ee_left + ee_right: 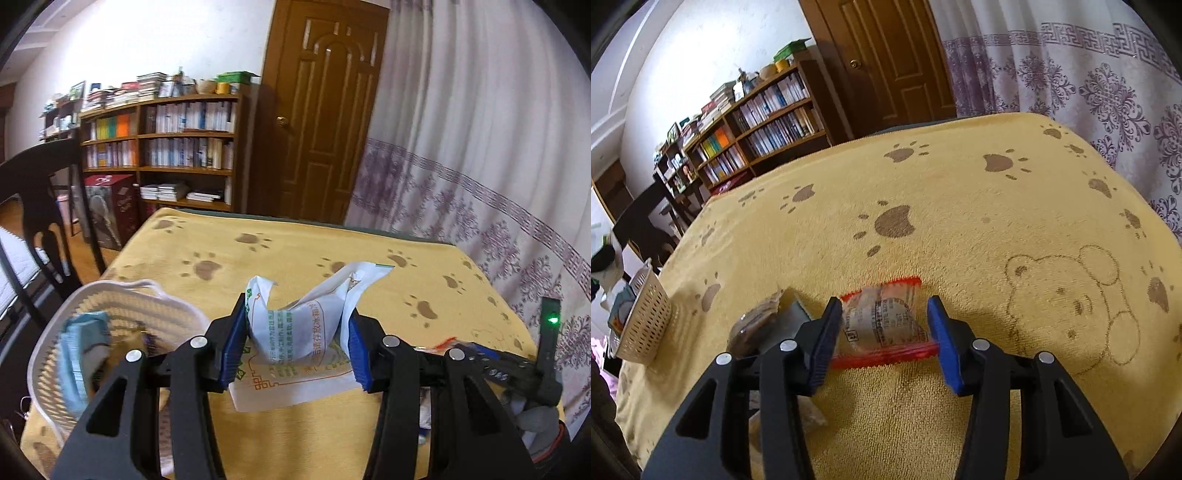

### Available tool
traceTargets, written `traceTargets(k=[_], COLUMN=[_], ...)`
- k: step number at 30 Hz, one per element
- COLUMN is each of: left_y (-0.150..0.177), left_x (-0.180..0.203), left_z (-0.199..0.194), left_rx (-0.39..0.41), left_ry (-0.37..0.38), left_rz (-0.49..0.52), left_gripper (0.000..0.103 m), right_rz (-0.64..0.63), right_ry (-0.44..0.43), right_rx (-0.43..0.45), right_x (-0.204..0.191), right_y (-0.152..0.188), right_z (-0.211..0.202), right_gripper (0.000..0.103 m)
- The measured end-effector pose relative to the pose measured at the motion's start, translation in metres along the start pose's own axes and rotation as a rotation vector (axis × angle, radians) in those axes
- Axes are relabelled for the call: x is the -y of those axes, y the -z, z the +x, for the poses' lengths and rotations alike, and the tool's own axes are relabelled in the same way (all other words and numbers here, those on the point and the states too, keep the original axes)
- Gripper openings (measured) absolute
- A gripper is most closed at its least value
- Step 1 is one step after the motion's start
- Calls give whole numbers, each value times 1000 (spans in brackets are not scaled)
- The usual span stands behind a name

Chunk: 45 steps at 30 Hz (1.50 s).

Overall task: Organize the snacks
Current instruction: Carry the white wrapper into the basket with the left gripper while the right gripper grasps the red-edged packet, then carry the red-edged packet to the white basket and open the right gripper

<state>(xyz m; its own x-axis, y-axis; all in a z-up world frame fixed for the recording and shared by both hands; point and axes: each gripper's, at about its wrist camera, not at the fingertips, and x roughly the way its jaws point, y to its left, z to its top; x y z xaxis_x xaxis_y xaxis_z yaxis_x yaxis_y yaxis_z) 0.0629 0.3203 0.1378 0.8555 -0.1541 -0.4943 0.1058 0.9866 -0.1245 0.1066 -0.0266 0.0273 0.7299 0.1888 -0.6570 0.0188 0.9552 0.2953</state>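
Here, a white crinkled snack packet printed with green text (pixel 295 325) sits pinched between the blue pads of the left gripper (pixel 297 341), its top corners buckled upward and its lower end trailing toward the camera above the yellow terry cloth with brown paw prints (pixel 332 435) that covers the table. The jaws stand partly closed, both pads pressing the packet's sides. Just to the left of that gripper stands a white woven rope basket (pixel 122 291), with a pale blue packet (pixel 79 354) leaning inside it; this part is blurred, and what else lies in the basket cannot be made out.

In the right wrist view, a clear snack packet with red serrated ends (pixel 882 325) lies flat on the same cloth, between the blue pads of the right gripper (pixel 884 334). Those jaws are spread wide: the left pad is touching or nearly touching the wrapper's edge, while the right pad stands clear of the packet's body and only the near red seam reaches to it, so nothing is gripped. Just left of this gripper rest a round brown snack in a clear wrapper (pixel 755 325) and a grey packet (pixel 794 314) beside it. Near the cloth's left edge stands a cream perforated plastic basket (pixel 644 321). Beyond the table are a wooden bookshelf (pixel 764 122), a brown panelled door (pixel 886 62) and a white curtain with purple patterns (pixel 1089 74).
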Motion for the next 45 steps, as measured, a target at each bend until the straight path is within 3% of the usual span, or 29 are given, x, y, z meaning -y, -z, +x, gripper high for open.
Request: traceTargets(k=[5,6,12,17,18,22,24,27,30,35,38,40,45], left_y=[-1,-1,1,1,1,1,1,0,-1,-3,-4,-5,-6], left_x=[-35,-43,-80,-103,-104,-107,-107,-108,-109,-114,-116,-118,-126], left_z=[-10,-11,-14,-20,-19,-18,-19,-20,-23,-35,-40,-44,-57], left_rx=[12,13,3,31,37,55,61,70,81,107,119,126,146], left_ry=[-69,-87,-157,-205,-209,-236,-235,-240,-246,-257,-263,-273,-292], left_rz=[-34,-44,-88,-135,-137,-136,-144,-149,-161,-173,-180,-180,-178], left_gripper=[49,49,51,66,73,86,86,87,87,87,92,92,92], right_rz=[21,21,32,87,93,120,139,139,86,-74,-146,-156,-113], right_ry=[-18,-17,-24,-33,-35,-45,-50,-61,-57,41,99,126,140], right_rx=[19,22,20,10,9,-2,-6,1,-6,-76,-79,-73,-41], right_x=[1,1,4,16,19,25,28,27,17,-5,-16,-17,-9], right_y=[-3,-3,-5,-5,-6,-6,-6,-6,-5,3,7,7,4], right_z=[-7,-8,-9,-5,-4,-1,0,-1,3,17,18,17,9], right_gripper=[45,38,38,40,40,47,55,59,65,67,65,52,48])
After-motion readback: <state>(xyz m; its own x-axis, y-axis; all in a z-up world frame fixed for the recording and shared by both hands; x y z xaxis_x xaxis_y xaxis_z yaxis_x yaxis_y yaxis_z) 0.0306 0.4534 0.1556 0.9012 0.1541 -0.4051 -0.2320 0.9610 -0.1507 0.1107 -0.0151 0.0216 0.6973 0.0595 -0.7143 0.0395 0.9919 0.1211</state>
